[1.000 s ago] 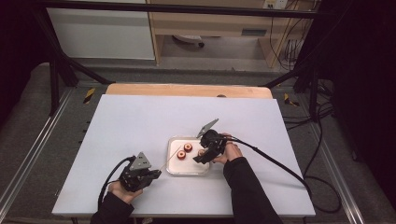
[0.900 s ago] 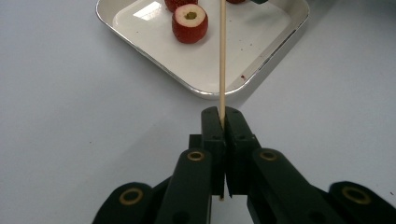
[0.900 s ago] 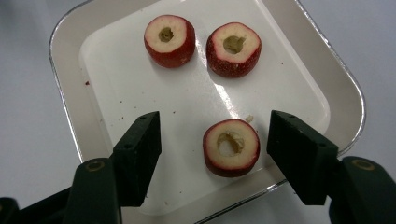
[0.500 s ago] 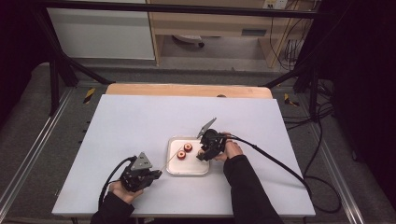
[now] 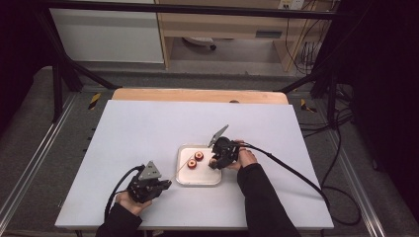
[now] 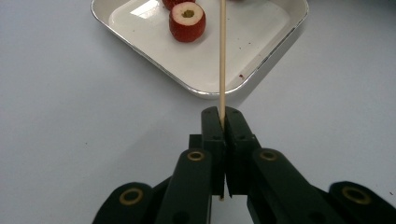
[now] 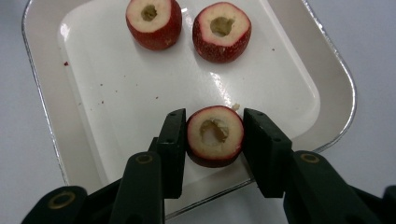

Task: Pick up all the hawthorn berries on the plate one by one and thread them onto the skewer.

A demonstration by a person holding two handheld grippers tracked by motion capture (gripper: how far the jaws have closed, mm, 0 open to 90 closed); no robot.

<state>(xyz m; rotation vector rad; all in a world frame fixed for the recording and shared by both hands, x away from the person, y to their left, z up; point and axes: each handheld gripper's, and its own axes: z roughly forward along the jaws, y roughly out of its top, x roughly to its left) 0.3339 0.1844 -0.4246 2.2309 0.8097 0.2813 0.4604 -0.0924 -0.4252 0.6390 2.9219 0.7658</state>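
Note:
A white tray [image 5: 200, 180] sits near the table's front middle with cored red fruit pieces in it. My left gripper [image 5: 167, 184] rests on the table left of the tray, shut on a thin wooden skewer [image 6: 222, 56] that points out over the tray. In the left gripper view one fruit piece [image 6: 187, 21] lies just left of the skewer. My right gripper [image 7: 215, 116] reaches into the tray's near side. Its jaws have just been closing, and both pads now touch a cored fruit piece [image 7: 215, 137] between them. Two more pieces [image 7: 154, 21] [image 7: 222, 30] lie at the tray's far side.
The white table top [image 5: 148, 128] stretches wide behind and beside the tray. A wooden board edge [image 5: 197, 95] runs along the back. Black cables [image 5: 291, 170] trail from both grippers toward the front and right.
The right gripper's jaws have drawn in around the fruit piece at the tray's right side. Both hands keep their places, and the skewer stays as it was.

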